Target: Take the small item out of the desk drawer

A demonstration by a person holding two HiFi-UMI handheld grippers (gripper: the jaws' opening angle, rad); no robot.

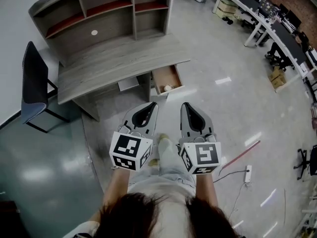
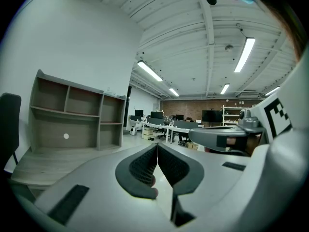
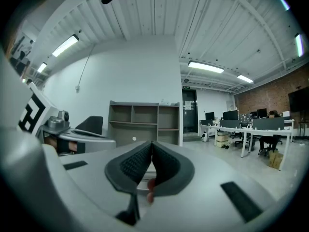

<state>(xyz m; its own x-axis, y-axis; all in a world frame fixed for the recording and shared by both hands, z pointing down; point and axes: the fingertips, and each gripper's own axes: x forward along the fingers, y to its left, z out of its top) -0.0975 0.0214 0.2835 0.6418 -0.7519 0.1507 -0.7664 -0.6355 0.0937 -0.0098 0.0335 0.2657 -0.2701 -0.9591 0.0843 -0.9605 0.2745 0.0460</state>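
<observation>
A grey desk (image 1: 124, 58) stands against the wall, with a shelf unit (image 1: 106, 9) on its back half. A drawer (image 1: 165, 76) hangs open from under the desk's right end, pulled out toward the person. The small item (image 1: 168, 88), pale and roundish, lies inside the drawer at the end farthest from the desk; what it is cannot be made out. A dark chair (image 1: 33, 83) stands just off the desk's left end. The left hand-held gripper (image 1: 152, 104) and the right hand-held gripper (image 1: 184, 104) are held side by side in front of the desk, short of the drawer and touching nothing, both pointing toward the desk. In its own view the left hand-held gripper (image 2: 157, 146) has its jaws pressed together at the tips, with nothing between the ribbed pads. The right hand-held gripper (image 3: 152, 144) is likewise pressed together and empty, and the shelf unit (image 3: 145, 122) shows straight ahead of it. A power strip (image 1: 248, 173) lies on the floor well to the right of the desk.
</observation>
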